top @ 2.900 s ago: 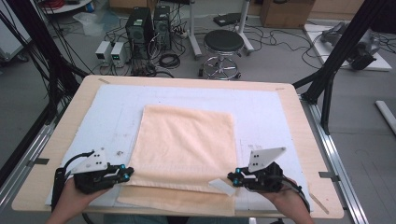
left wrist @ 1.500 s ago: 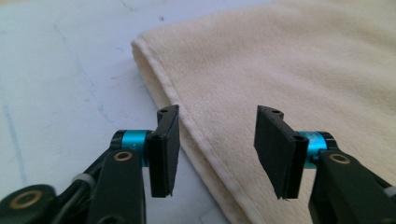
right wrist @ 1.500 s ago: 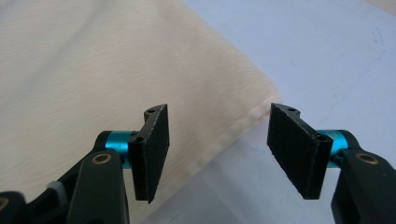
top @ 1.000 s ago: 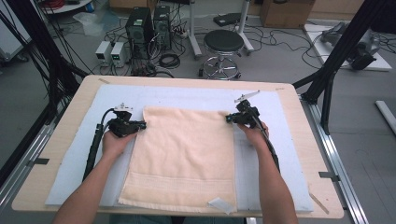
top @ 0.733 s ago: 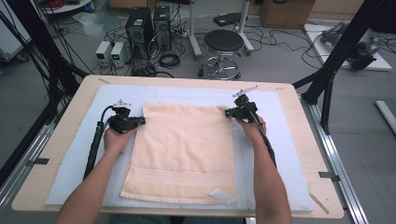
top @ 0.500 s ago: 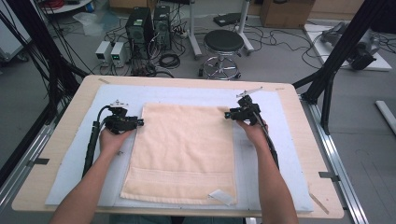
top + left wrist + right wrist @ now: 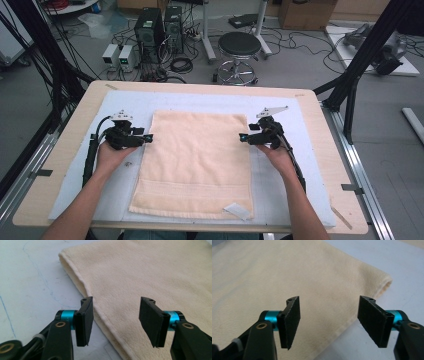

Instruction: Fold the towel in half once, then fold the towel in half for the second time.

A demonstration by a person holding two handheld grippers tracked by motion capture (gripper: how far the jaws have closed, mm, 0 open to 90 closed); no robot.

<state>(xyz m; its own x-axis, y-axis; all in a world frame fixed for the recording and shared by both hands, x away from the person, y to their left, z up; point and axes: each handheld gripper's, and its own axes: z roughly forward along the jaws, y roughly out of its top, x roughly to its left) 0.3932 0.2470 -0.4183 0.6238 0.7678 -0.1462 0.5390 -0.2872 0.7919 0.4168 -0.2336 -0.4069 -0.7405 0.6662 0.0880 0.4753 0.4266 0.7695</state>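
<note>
A cream towel (image 7: 197, 162), folded in half, lies flat on the pale blue mat (image 7: 280, 190) in the middle of the table. My left gripper (image 7: 148, 138) hovers at the towel's left edge (image 7: 100, 312) and stands open, its jaws wide apart with nothing between them. At the towel's right edge (image 7: 352, 317) my right gripper (image 7: 242, 137) is open too, nothing in its jaws. Both point inward toward the towel (image 7: 155, 272) (image 7: 287, 277). A small white tag (image 7: 237, 211) sticks out at the towel's near right corner.
The mat covers most of the wooden table (image 7: 320, 120). Beyond the far edge stand a round stool (image 7: 239, 47), computer cases (image 7: 161, 27) and loose cables on the floor. Black frame posts (image 7: 367, 50) rise at both sides.
Earlier the grippers carried the towel's near edge to the far side, folding it in half. Since half a second ago both have drawn back along the side edges toward me, open.
</note>
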